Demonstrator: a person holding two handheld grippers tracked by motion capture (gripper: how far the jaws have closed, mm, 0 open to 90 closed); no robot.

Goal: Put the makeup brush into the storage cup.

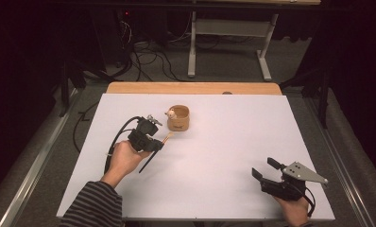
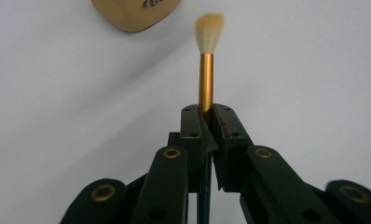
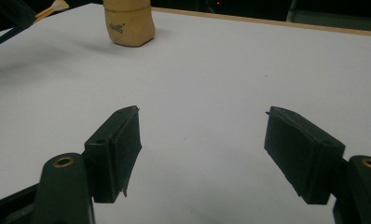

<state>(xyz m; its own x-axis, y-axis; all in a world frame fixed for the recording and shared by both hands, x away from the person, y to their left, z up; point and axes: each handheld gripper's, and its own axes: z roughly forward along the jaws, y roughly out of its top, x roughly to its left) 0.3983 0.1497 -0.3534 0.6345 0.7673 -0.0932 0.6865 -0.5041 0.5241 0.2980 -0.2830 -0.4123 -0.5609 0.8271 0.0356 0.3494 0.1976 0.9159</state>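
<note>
Looking at the brush (image 2: 206,70), I see a pale, fluffy tuft on a gold ferrule, with a thin dark handle running back between the jaws. My left gripper (image 2: 206,116) is clamped tight on it just behind the ferrule, holding it above the counter (image 1: 214,156) with the tuft pointing toward the cup (image 1: 178,118). In the high view the brush (image 1: 166,138) tip sits near the cup's base, not touching it. The cup is tan, squat, printed on its side, with something small and pale at its rim. My right gripper (image 1: 264,169) rests near the counter's near right corner, jaws wide and holding nothing. Between the two grippers the white counter lies bare, and the far wooden edge is well beyond the cup.
</note>
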